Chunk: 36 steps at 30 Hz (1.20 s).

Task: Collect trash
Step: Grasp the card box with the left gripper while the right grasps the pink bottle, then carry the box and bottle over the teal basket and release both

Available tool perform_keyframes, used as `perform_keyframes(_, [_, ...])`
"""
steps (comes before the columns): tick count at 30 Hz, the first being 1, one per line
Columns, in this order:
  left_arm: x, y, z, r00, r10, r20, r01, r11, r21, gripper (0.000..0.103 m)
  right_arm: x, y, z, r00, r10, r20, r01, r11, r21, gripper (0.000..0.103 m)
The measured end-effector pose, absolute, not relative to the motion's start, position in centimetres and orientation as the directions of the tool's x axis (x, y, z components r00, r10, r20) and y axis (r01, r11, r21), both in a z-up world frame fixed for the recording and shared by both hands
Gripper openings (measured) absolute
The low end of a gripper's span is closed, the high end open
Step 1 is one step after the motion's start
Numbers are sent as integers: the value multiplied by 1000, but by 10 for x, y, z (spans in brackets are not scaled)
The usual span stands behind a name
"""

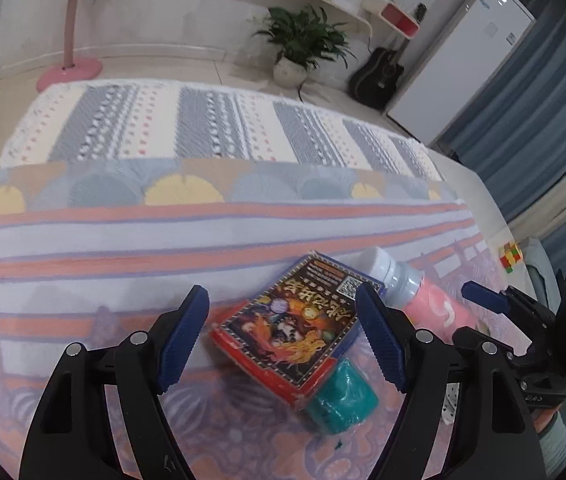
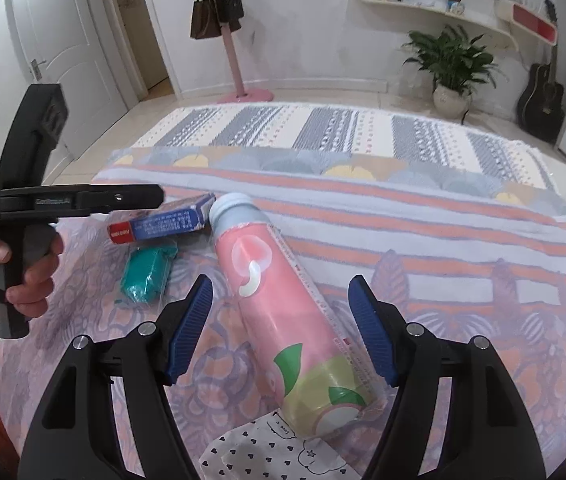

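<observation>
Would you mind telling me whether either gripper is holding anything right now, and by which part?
Nothing is held. The left gripper stands open over the red-edged card box; the right gripper stands open around the pink bottle.

The paper scrap (image 2: 271, 454) near the pink bottle's base reads "love". The card box (image 1: 289, 326) carries large Chinese characters and a QR code, its side's small print too blurred to read.

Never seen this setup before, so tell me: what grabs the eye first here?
The pink bottle lies on its side on the patterned cloth, framed by the open right gripper. Left of it sit a colourful card box and a teal packet, between the open left gripper's fingers.
</observation>
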<state>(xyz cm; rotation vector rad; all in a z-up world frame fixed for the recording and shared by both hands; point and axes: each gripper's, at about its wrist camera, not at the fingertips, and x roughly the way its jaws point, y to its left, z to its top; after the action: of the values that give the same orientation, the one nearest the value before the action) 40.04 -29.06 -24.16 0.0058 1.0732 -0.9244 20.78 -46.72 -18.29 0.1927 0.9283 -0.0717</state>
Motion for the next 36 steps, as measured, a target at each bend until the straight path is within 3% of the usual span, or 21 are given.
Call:
perform_keyframes(5, [384, -299, -242, 124, -603, -788, 701, 616, -361, 74, 210, -466, -196, 536, 12, -844, 169, 978, 121, 66])
perform_keyframes(9, [366, -300, -235, 109, -579, -808, 756, 576, -311, 74, 199, -466, -198, 541, 36, -841, 213, 961, 178, 52])
perform_keyframes(14, [356, -310, -234, 141, -521, -842, 771, 591, -237, 74, 191, -461, -197, 533, 66, -844, 268, 932, 242, 49])
perform_keyframes(20, [363, -322, -249, 162, -477, -864, 733, 644, -218, 69, 204, -444, -197, 493, 52, -868, 248, 948, 198, 49])
perform_keyframes(31, [355, -282, -215, 292, -519, -803, 698, 690, -193, 62, 229, -440, -208, 449, 20, -893, 289, 943, 166, 56])
perform_keyframes(36, [348, -241, -195, 342, -536, -772, 670, 715, -200, 61, 233, -432, -209, 450, -11, -893, 307, 941, 144, 46])
